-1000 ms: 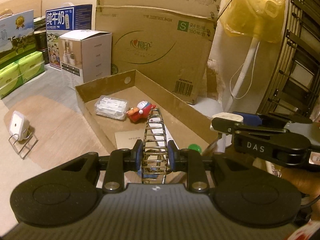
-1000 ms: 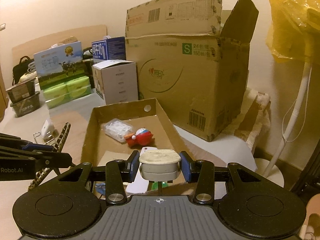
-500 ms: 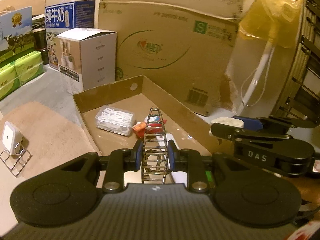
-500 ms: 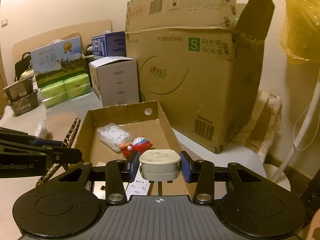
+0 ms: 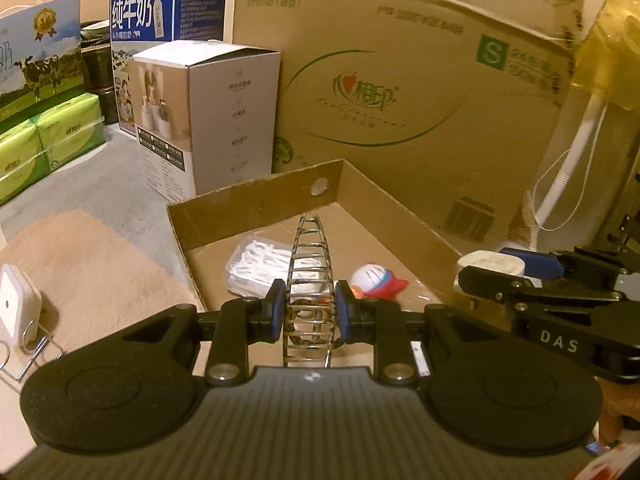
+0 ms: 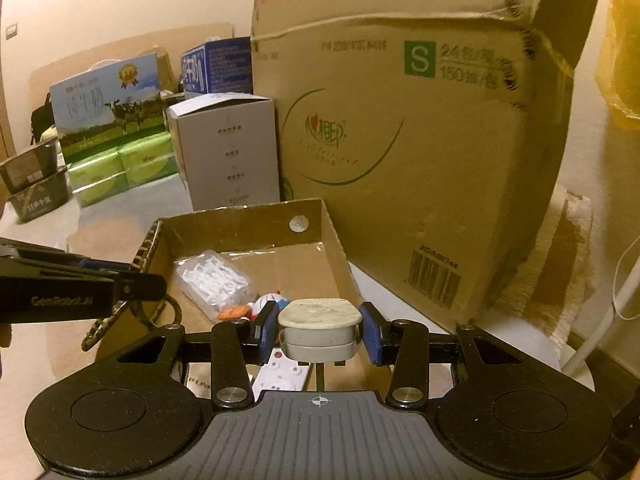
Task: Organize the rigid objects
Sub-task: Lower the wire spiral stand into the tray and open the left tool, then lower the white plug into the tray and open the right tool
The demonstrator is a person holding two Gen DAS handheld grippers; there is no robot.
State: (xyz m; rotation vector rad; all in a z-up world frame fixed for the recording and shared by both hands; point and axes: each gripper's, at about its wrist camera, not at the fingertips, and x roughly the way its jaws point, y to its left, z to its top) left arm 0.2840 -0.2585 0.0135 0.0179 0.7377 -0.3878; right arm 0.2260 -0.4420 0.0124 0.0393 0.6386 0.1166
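Observation:
My left gripper [image 5: 310, 312] is shut on a metal wire rack [image 5: 310, 264] and holds it over the near end of a shallow cardboard tray [image 5: 256, 196]. My right gripper [image 6: 319, 332] is shut on a white plug adapter [image 6: 319, 326] above the tray's [image 6: 240, 220] near right part; the adapter also shows in the left wrist view [image 5: 490, 266]. In the tray lie a clear packet of white plastic pieces [image 6: 212, 280], a small red and white toy figure [image 5: 376, 278] and a white power strip [image 6: 280, 376].
A large cardboard box [image 6: 400, 140] stands right behind the tray, a grey-white carton [image 5: 208, 116] to its left. Milk cartons [image 5: 168, 12] and green tissue packs [image 5: 48, 140] stand further left. A white device on a wire stand [image 5: 16, 312] sits on the brown mat.
Both grippers have moved forward toward the tray with their loads still held; the tray and boxes look larger and closer. The objects in the tray have not moved.

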